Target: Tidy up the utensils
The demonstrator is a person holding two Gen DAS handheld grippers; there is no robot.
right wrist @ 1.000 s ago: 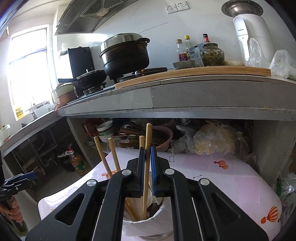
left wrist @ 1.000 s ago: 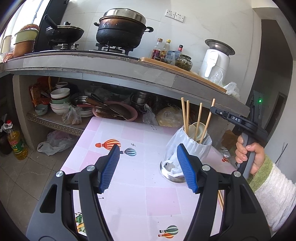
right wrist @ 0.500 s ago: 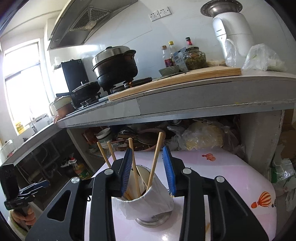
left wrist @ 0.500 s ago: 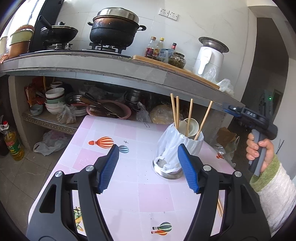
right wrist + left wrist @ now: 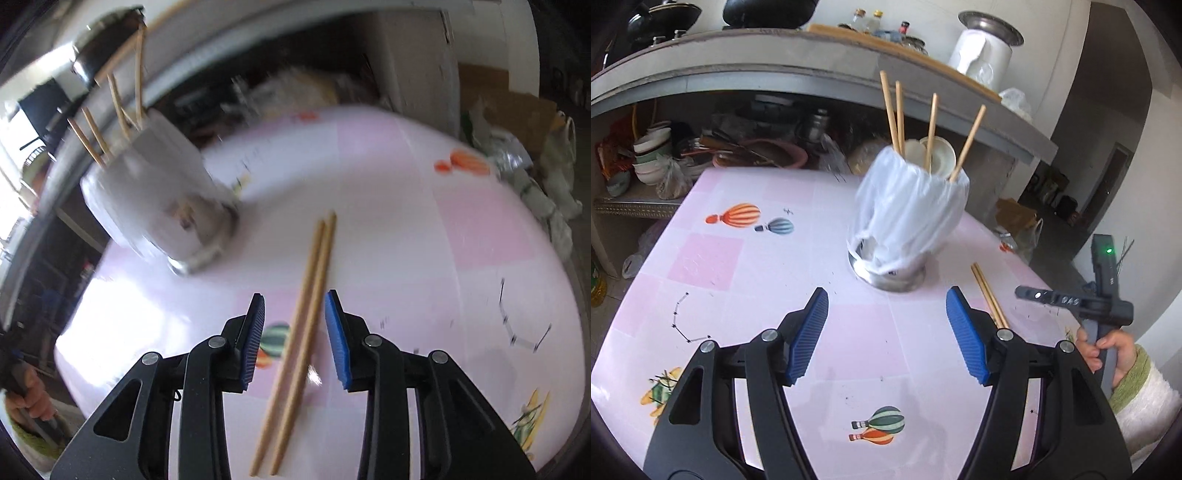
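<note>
A metal utensil holder [image 5: 908, 218] wrapped in a white plastic bag stands on the pink table [image 5: 746, 258], with several wooden chopsticks [image 5: 932, 129] upright in it. It also shows blurred in the right wrist view [image 5: 155, 192]. Two more chopsticks [image 5: 306, 314] lie side by side on the table, right of the holder [image 5: 988, 299]. My right gripper [image 5: 294, 334] is open and hovers over them, one finger on each side. My left gripper [image 5: 886, 332] is open and empty, in front of the holder.
A concrete counter [image 5: 775, 70] with pots, bottles and a white appliance [image 5: 982, 62] runs behind the table. Bowls and pans [image 5: 653, 155] crowd the shelf under it. Bags and a box [image 5: 517, 122] lie on the floor past the table's right edge.
My right gripper let go of a chopstick in the holder, opened, and swung down to the two chopsticks on the table. My left gripper tilted down toward the table, still open.
</note>
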